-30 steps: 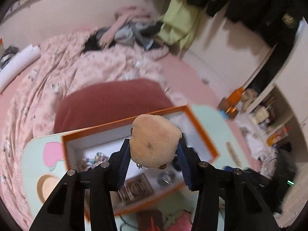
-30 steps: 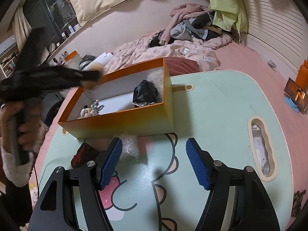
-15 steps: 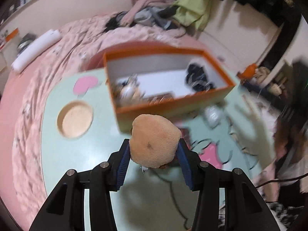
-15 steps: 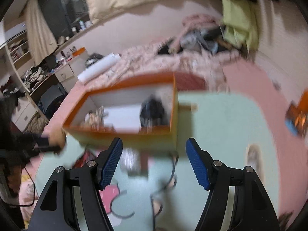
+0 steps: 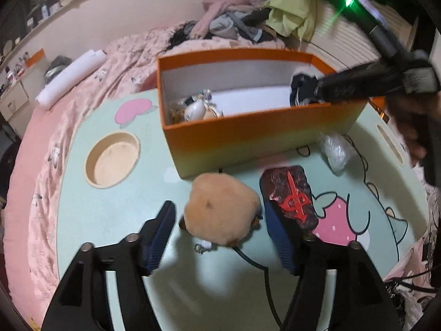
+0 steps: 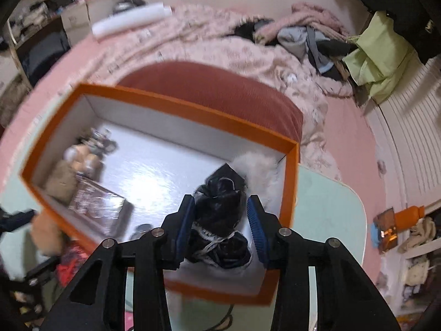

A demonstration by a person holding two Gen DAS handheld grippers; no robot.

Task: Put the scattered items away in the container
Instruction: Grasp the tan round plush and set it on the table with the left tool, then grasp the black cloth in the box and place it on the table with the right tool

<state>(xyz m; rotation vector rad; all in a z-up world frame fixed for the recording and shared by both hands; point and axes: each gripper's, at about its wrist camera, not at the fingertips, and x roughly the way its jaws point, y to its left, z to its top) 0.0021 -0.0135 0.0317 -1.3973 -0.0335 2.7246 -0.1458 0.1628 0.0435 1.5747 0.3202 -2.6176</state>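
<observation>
Since half a second ago the left gripper [image 5: 219, 229] has let go of the tan plush [image 5: 220, 209]: its jaws, then pinching the toy, now stand spread with a gap on each side, and the plush sits on the mint-green desk [image 5: 110, 212] between them, just in front of the orange box [image 5: 248, 135]. Meanwhile the right gripper [image 6: 220, 220] has swung from in front of the box to inside its right end. Its jaws sit close on either side of a black bundle [image 6: 220, 209] with white lettering; whether they press it I cannot tell.

In the left wrist view a dark packet with a red mark [image 5: 289, 193] lies at 3 o'clock of the plush, touching the right finger, and a clear crinkled wrapper [image 5: 335, 149] lies against the box front further right. Small trinkets [image 5: 198, 109] sit in the box's left end, white fluff [image 6: 256, 165] in its far right corner.
</observation>
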